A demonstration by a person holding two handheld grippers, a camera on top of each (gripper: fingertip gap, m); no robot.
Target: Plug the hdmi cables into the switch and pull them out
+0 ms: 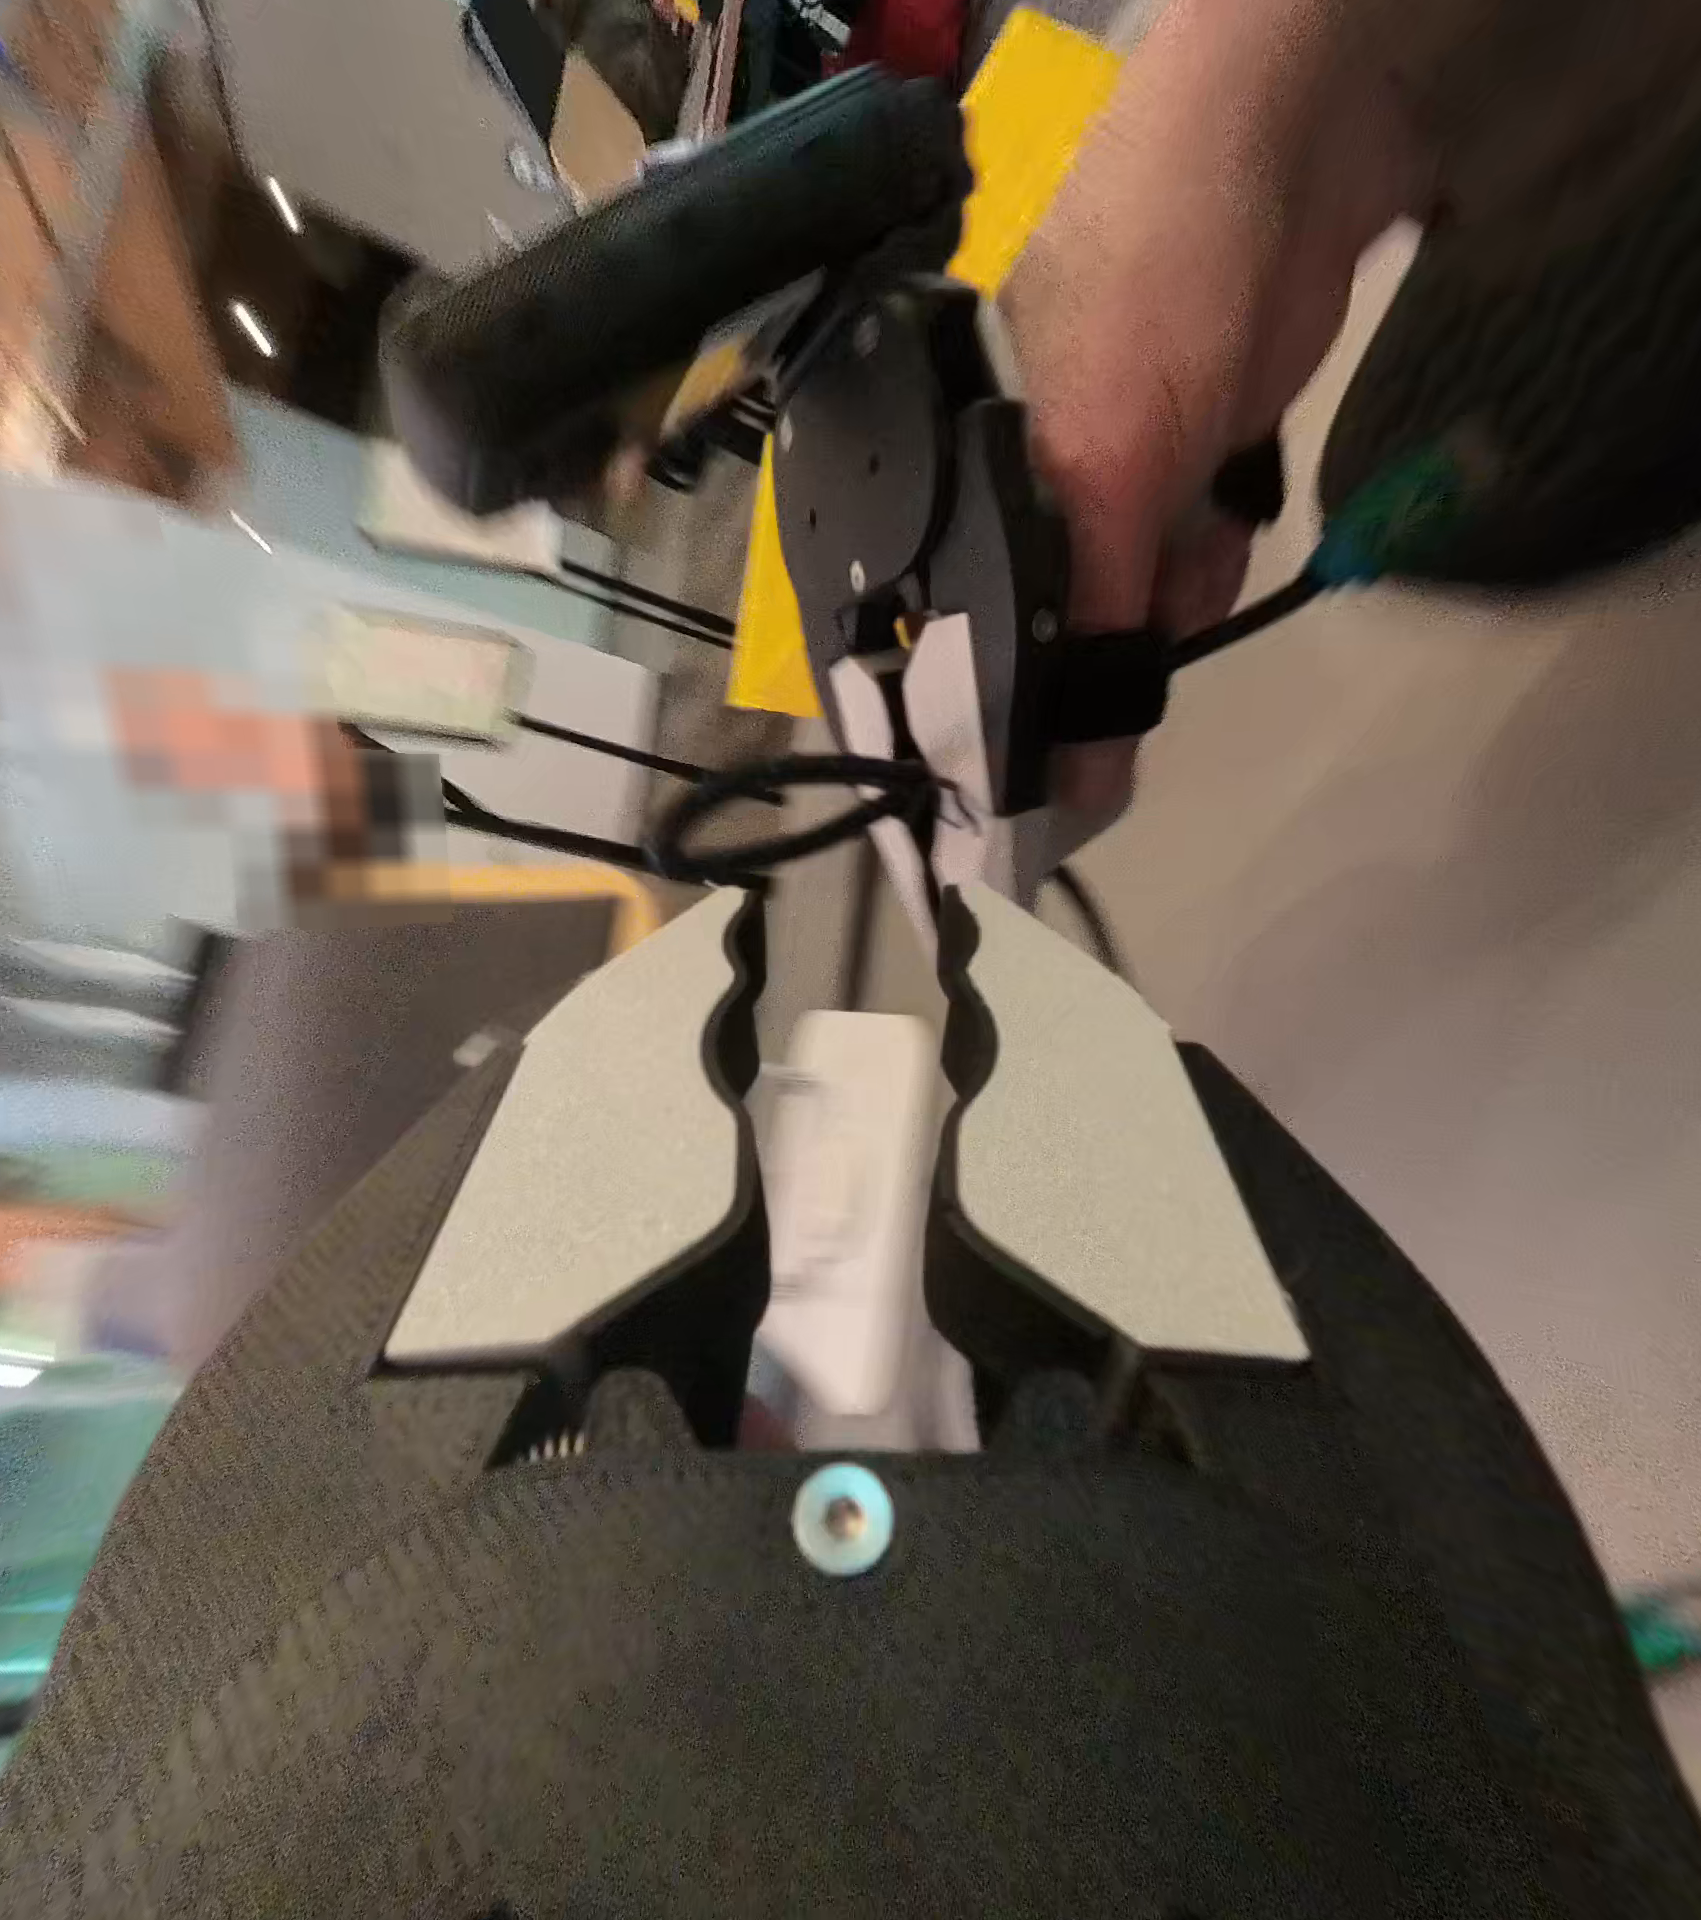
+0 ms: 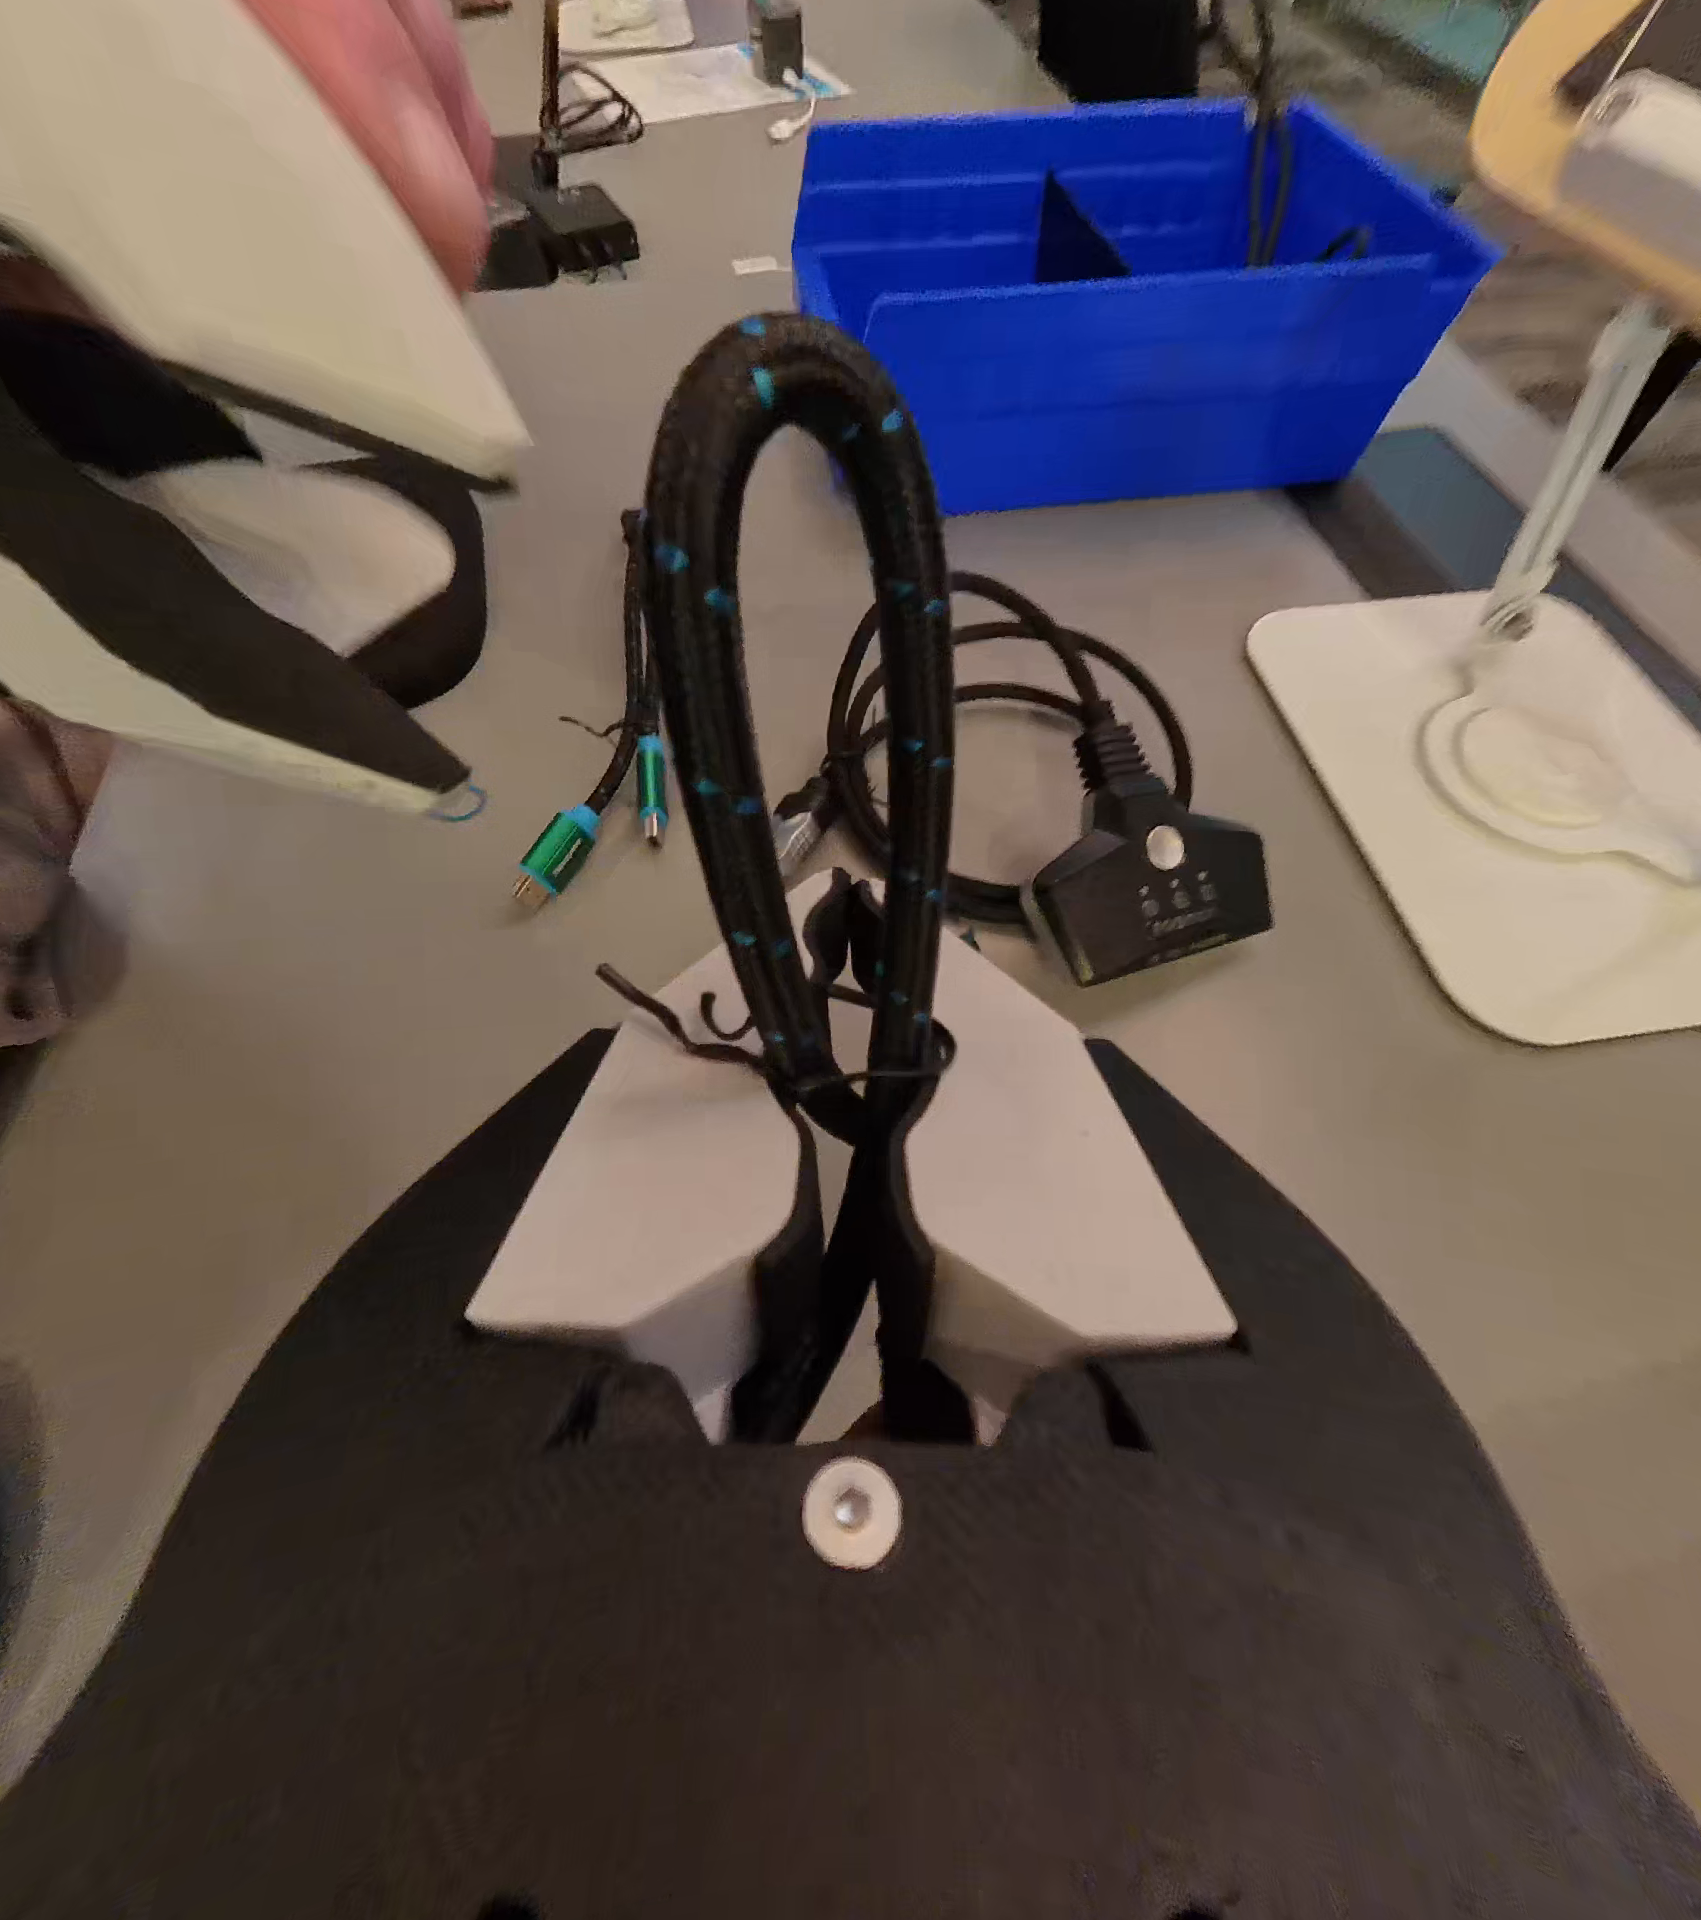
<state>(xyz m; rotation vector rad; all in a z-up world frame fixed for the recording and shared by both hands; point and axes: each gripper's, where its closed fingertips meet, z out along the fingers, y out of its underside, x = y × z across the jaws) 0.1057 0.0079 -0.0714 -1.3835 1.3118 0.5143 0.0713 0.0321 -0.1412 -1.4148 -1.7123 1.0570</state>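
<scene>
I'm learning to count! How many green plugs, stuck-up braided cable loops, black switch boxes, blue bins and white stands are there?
green plugs: 2
braided cable loop: 1
black switch box: 1
blue bin: 1
white stand: 1
Total: 6

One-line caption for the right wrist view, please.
Right gripper, jaws shut on a looped braided HDMI cable, above the grey table, green plugs and black switch.

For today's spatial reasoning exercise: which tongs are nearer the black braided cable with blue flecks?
Right. The right tongs are shut on the folded black braided cable with blue flecks; the left tongs hang off to its left, apart from it.
</scene>
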